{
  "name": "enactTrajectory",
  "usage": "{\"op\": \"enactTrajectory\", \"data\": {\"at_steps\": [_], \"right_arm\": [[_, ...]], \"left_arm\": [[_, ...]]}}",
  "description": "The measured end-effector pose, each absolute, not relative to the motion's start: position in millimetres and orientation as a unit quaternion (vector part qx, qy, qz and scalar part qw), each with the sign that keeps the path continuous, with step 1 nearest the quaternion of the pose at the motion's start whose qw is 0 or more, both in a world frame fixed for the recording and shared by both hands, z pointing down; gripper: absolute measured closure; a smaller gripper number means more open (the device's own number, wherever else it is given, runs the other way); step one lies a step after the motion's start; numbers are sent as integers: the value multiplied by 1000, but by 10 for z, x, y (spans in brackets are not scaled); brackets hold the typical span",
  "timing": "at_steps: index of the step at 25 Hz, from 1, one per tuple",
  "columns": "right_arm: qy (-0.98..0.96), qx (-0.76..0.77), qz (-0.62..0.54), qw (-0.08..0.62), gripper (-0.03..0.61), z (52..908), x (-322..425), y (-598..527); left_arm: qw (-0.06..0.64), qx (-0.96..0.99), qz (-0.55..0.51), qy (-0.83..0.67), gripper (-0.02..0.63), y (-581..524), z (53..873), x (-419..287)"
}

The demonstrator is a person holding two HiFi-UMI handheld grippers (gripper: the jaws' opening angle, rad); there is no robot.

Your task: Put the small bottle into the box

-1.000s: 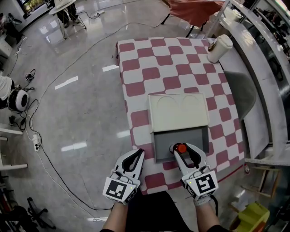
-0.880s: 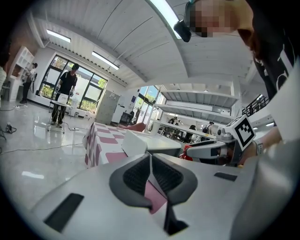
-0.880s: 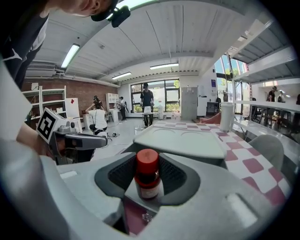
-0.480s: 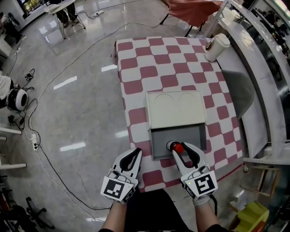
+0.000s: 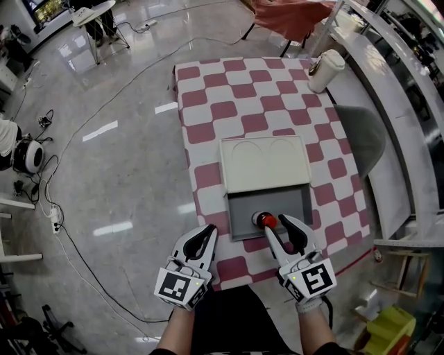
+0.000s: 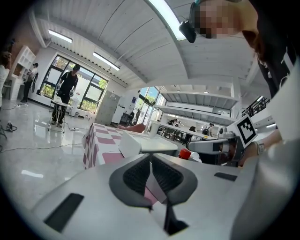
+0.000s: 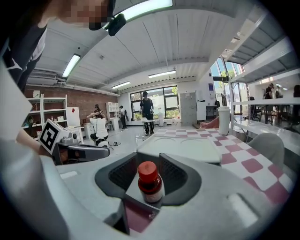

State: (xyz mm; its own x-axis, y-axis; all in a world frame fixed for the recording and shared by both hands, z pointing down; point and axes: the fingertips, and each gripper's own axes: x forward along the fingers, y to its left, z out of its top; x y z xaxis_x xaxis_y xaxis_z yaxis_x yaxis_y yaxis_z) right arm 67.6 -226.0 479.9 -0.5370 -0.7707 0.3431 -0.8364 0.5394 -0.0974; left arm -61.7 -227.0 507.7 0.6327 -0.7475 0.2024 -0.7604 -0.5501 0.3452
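On table (image 5: 229,90): one box (image 5: 263,163) | one small bottle (image 5: 266,221) inside | right gripper (image 5: 279,226) apart around it | left gripper (image 5: 207,231) together

Bright, even white light is filling the hall, coming from long ceiling lamps (image 7: 145,9) and tall far windows (image 7: 164,101). The glossy floor (image 5: 111,159) is throwing back white glare streaks, while the bench (image 5: 208,97) is carrying only faint, soft shadows. Both gripper views are bulging like a fisheye and darkening to black at the corners. The small bottle (image 7: 150,183) is looking sharp, while the plastic nearest each lens is blurring.
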Motion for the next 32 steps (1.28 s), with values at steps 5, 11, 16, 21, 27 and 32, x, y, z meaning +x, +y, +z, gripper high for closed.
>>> {"op": "enactTrajectory", "data": {"at_steps": [5,11,16,21,27,32], "right_arm": [[-864,474,128,109,439,4669,789,-2203],[-865,477,127,92,439,4527,887,-2118],[-866,478,127,75,467,4402,943,-2074],[-867,479,122,64,495,4272,978,-2048],[-866,483,121,50,532,4152,1062,-2004],[-862,491,124,31,555,4022,1128,-1969]], "left_arm": [[201,884,11,-422,591,-2235,4965,-525],[193,886,1,-423,591,-2221,4849,-474],[187,885,-1,-426,591,-2217,4705,-447],[184,886,-8,-425,591,-2225,4562,-413],[171,890,-15,-423,591,-2240,4416,-375],[163,893,-21,-418,591,-2236,4259,-331]]}}
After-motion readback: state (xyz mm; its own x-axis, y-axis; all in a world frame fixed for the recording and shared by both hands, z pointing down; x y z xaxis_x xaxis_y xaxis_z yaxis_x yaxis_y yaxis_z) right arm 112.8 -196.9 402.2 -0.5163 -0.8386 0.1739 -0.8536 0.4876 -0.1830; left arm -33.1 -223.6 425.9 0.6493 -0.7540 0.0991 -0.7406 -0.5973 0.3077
